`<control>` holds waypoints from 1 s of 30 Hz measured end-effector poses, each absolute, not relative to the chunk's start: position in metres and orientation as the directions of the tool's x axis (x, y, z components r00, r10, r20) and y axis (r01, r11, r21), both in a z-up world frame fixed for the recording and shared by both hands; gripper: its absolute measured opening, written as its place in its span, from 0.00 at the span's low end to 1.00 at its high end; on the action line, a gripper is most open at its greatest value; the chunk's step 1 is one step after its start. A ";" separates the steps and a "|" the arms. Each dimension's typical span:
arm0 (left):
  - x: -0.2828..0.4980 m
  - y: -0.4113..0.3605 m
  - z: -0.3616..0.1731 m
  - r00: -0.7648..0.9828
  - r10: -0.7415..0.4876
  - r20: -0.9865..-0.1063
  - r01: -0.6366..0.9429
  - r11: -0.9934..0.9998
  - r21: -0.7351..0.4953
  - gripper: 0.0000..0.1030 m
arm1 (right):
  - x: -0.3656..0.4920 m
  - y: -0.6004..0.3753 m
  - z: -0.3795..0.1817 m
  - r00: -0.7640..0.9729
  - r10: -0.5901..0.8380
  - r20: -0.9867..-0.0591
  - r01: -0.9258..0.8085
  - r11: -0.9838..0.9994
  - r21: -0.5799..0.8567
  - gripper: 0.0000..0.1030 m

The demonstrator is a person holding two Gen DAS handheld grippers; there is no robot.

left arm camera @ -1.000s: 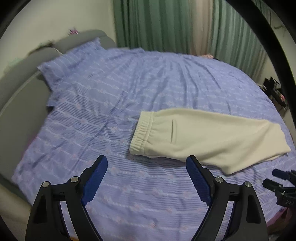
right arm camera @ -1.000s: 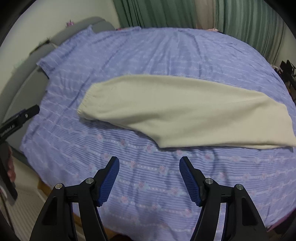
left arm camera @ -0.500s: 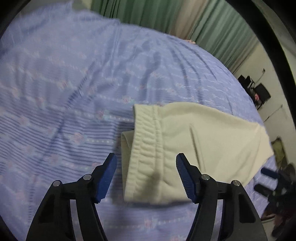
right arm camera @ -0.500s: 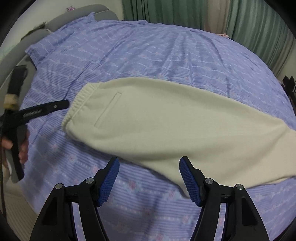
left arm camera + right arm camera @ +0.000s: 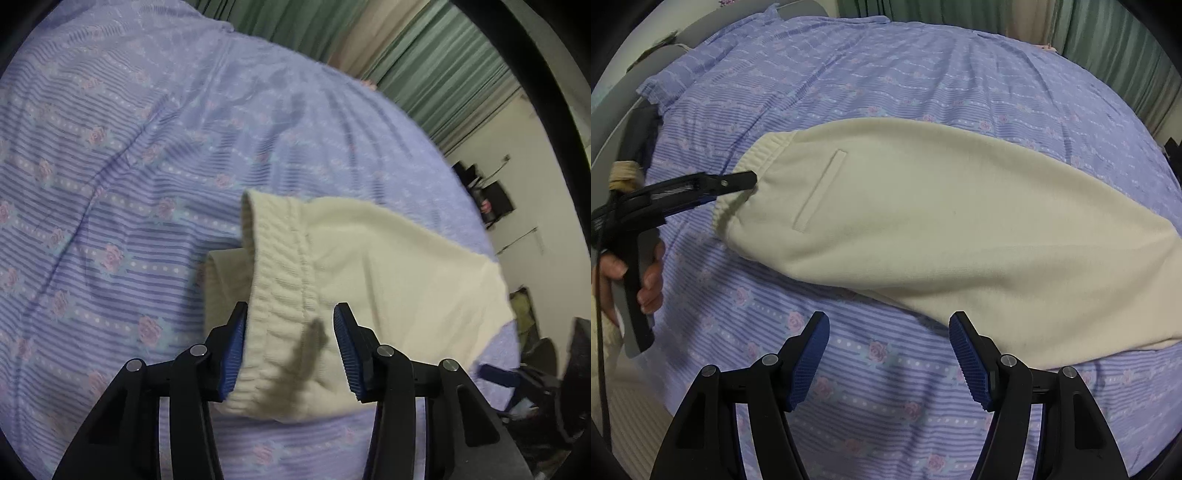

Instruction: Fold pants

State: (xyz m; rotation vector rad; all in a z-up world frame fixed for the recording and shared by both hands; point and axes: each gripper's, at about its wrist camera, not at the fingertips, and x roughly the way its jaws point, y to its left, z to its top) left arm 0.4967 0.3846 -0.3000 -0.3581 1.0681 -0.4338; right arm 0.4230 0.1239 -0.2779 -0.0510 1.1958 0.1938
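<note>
Cream pants (image 5: 942, 221) lie flat across a purple flowered bed sheet (image 5: 923, 74), folded lengthwise, with the elastic waistband (image 5: 280, 266) at the left end. My left gripper (image 5: 288, 347) points down at the waistband's near corner. Its jaws are closing with the waistband between them, and a gap still shows beside the right pad. The right wrist view shows the left gripper (image 5: 750, 181) at the waistband edge, held by a hand (image 5: 650, 280). My right gripper (image 5: 888, 354) stands open above the sheet, just short of the pants' near edge, nothing between its fingers.
The bed's near edge runs below both grippers. A grey headboard (image 5: 701, 26) stands at the far left and green curtains (image 5: 424, 74) hang behind the bed. Dark furniture (image 5: 495, 199) stands by the wall at the right.
My left gripper came down onto the waistband corner and its jaws narrowed around it. My right gripper moved in toward the pants' near edge, jaws unchanged.
</note>
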 end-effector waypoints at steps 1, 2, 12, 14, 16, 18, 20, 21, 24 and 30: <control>0.497 0.385 -0.302 0.404 -0.509 -0.760 0.168 0.858 -0.485 0.45 | 0.422 0.124 -0.278 0.352 0.124 -0.928 -0.178 0.982 0.064 0.65; 0.498 0.386 -0.304 0.397 -0.507 -0.765 0.166 0.859 -0.484 0.45 | 0.422 0.125 -0.279 0.351 0.122 -0.929 -0.177 0.982 0.062 0.65; 0.510 0.395 -0.325 0.319 -0.405 -0.857 0.005 0.905 -0.426 0.06 | 0.426 0.138 -0.277 0.350 0.139 -0.926 -0.187 0.979 0.077 0.65; 0.499 0.403 -0.302 0.352 -0.415 -0.839 0.022 0.900 -0.436 0.06 | 0.424 0.140 -0.271 0.361 0.163 -0.918 -0.200 0.975 0.095 0.65; 0.491 0.404 -0.292 0.359 -0.384 -0.851 0.039 0.917 -0.398 0.06 | 0.420 0.142 -0.265 0.374 0.188 -0.908 -0.214 0.970 0.113 0.65; 0.487 0.406 -0.302 0.332 -0.361 -0.871 0.027 0.927 -0.374 0.06 | 0.417 0.145 -0.264 0.373 0.204 -0.905 -0.219 0.967 0.127 0.65; 0.490 0.412 -0.324 0.310 -0.353 -0.883 -0.029 0.925 -0.380 0.07 | 0.415 0.146 -0.266 0.368 0.207 -0.906 -0.221 0.966 0.131 0.65; 0.497 0.413 -0.336 0.290 -0.357 -0.888 -0.048 0.921 -0.386 0.11 | 0.415 0.145 -0.268 0.369 0.189 -0.910 -0.214 0.970 0.115 0.65; 0.514 0.397 -0.341 0.300 -0.223 -0.927 -0.007 0.972 -0.236 0.32 | 0.417 0.140 -0.275 0.376 0.123 -0.918 -0.180 0.982 0.058 0.65; 0.466 0.395 -0.259 0.548 -0.006 -0.836 -0.104 0.992 -0.075 0.78 | 0.409 0.108 -0.273 0.431 0.123 -0.894 -0.128 0.989 0.074 0.65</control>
